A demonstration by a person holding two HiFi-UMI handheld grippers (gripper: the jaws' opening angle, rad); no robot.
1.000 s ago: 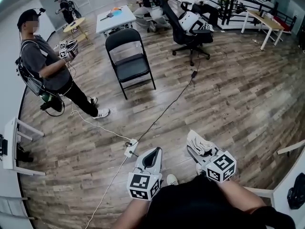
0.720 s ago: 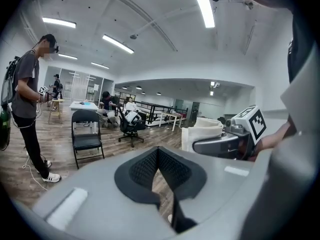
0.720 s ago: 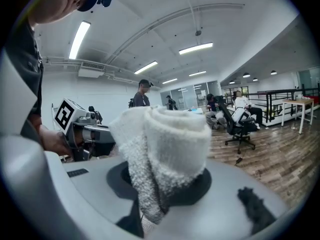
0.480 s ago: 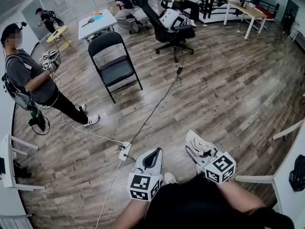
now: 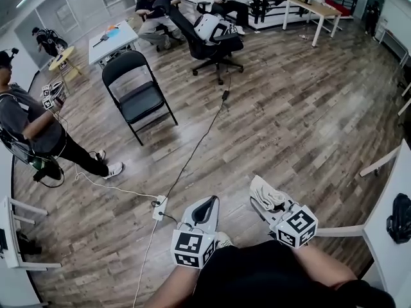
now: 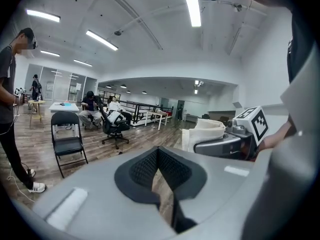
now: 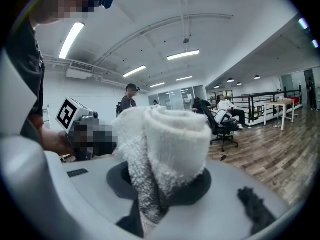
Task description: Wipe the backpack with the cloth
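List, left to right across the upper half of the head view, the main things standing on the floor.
Standing person → black folding chair → black office chair → white-legged desk.

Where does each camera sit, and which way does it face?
Head view: on the person's head, facing steeply down at the floor; both forearms show.
Left gripper view: on the left claw, along its shut, empty jaws.
Right gripper view: on the right claw, jaws shut on the cloth.
Shared: folding chair, head and left views.
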